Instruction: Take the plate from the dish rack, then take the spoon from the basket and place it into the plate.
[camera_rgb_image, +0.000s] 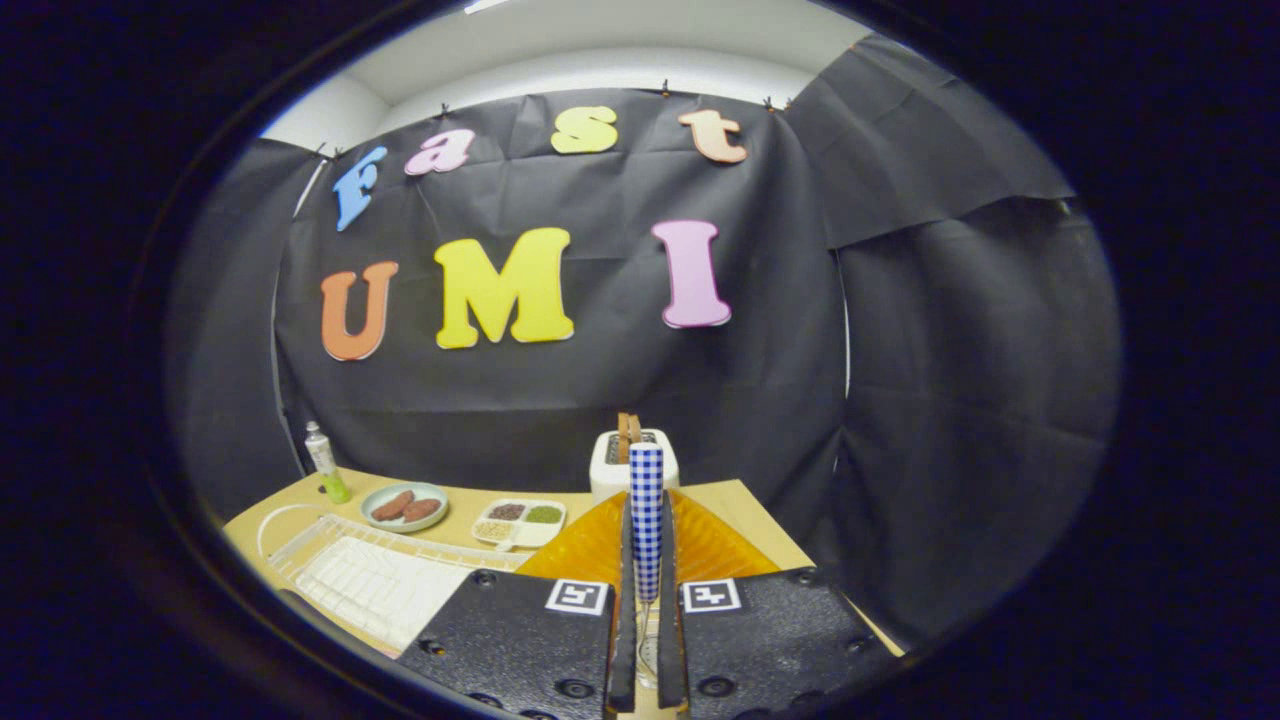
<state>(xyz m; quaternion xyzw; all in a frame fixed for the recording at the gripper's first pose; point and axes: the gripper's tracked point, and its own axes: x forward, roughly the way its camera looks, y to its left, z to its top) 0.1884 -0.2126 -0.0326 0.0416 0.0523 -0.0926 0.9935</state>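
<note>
Blue-and-white checked, the spoon (646, 520) stands upright between the fingers of the gripper (646, 640), its handle rising above them and its metal bowl end just visible low in the narrow gap. The fingers (626, 600) are drawn close together and appear to pinch the spoon from both sides, so it is lifted clear and carried. Directly beyond the fingers lies an orange, ribbed, translucent plate (585, 545) flat on the table (470, 505), partly hidden behind the gripper body; this looks to be the plate of the task, already out of the rack. If so, the first two steps read as done: plate taken out, spoon picked up. What remains is to lower the spoon onto the plate and let go. The basket cannot be made out here. To the left of the gripper sits the white wire dish rack (370, 575) with no plate visible in it. Farther back are a divided tray of grains (520, 520), a pale green dish with two brown pieces (404, 506), and a small bottle (326, 462) near the table's far corner. A white toaster (610, 465) stands behind the spoon handle, against the black cloth wall.
</note>
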